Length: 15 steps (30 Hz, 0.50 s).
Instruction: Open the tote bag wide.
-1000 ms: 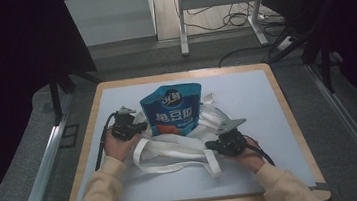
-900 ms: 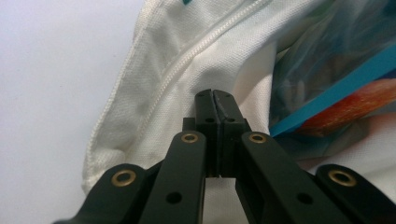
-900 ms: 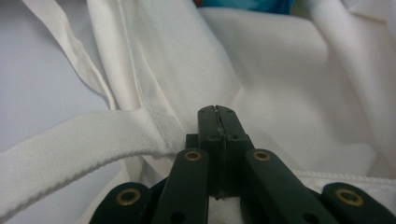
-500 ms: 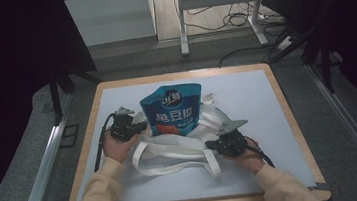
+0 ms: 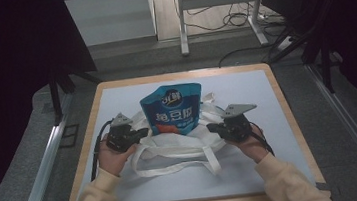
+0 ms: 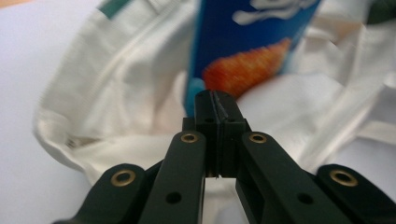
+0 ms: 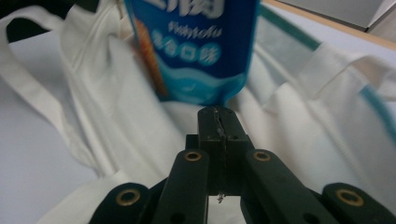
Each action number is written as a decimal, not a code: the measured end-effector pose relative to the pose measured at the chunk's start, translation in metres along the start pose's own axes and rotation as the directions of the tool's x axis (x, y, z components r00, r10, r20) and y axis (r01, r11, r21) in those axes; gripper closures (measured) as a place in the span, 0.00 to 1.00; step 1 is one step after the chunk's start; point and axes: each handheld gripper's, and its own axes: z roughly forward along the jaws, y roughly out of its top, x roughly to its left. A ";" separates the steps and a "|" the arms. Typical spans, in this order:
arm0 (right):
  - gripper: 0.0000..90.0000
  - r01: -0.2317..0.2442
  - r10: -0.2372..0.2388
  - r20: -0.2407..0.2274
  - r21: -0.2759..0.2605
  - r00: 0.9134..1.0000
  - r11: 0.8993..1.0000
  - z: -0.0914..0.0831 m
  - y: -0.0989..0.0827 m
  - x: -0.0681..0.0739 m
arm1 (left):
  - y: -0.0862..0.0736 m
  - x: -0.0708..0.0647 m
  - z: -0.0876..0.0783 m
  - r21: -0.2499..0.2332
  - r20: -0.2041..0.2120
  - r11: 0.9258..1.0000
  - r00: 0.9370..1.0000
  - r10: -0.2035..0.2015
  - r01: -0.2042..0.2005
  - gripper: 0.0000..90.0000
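White cloth tote bag (image 5: pixel 179 148) lies crumpled mid-table, handles looped toward the person. Going left to right in the high view: left gripper (image 5: pixel 143 132) sits at the bag's left edge, held in the person's left hand (image 5: pixel 113 156), tip pointing right toward the bag's mouth. Jaws clenched w/ pads pressed flat together; in the left gripper view the left gripper (image 6: pixel 216 99) tip is pinched on a fold of cloth at the mouth, just in front of the pouch's lower corner.

Centre: blue snack pouch (image 5: pixel 172 109) stands upright w/ its bottom tucked in the bag opening, top leaning toward the far side of the table (image 5: pixel 265 86).

Right: right gripper (image 5: pixel 212 126) at the bag's right edge, in the right hand (image 5: pixel 249 141), tip pointing left. Also clenched; the right gripper view shows the right gripper (image 7: pixel 217 114) closed on white fabric right below the pouch's bottom seam. Teal trim runs along the bag's edge there.
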 end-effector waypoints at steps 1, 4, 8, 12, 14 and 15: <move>0.99 -0.006 0.006 0.012 0.006 1.000 1.000 0.001 0.003 -0.003 | -0.002 -0.002 -0.001 0.003 0.006 1.000 1.000 0.004 -0.004 0.99; 0.99 -0.022 0.022 0.031 0.013 0.999 1.000 0.005 0.013 -0.011 | -0.006 -0.005 -0.003 0.007 0.035 1.000 0.999 -0.005 0.005 0.99; 0.99 -0.034 0.032 0.045 0.043 0.998 0.999 0.014 0.023 -0.021 | -0.010 -0.007 -0.002 0.025 0.057 1.000 0.998 -0.004 0.003 1.00; 0.99 -0.042 0.038 0.059 0.070 0.998 0.997 0.023 0.028 -0.028 | -0.013 -0.009 0.001 0.041 0.064 0.999 0.998 0.000 -0.002 1.00; 0.99 -0.046 0.039 0.082 0.093 0.996 0.995 0.030 0.030 -0.032 | -0.015 -0.012 0.002 0.058 0.059 0.998 0.998 0.013 -0.016 1.00; 0.99 -0.045 0.036 0.093 0.103 0.995 0.994 0.032 0.030 -0.034 | -0.015 -0.012 0.002 0.058 0.059 0.998 0.998 0.013 -0.016 1.00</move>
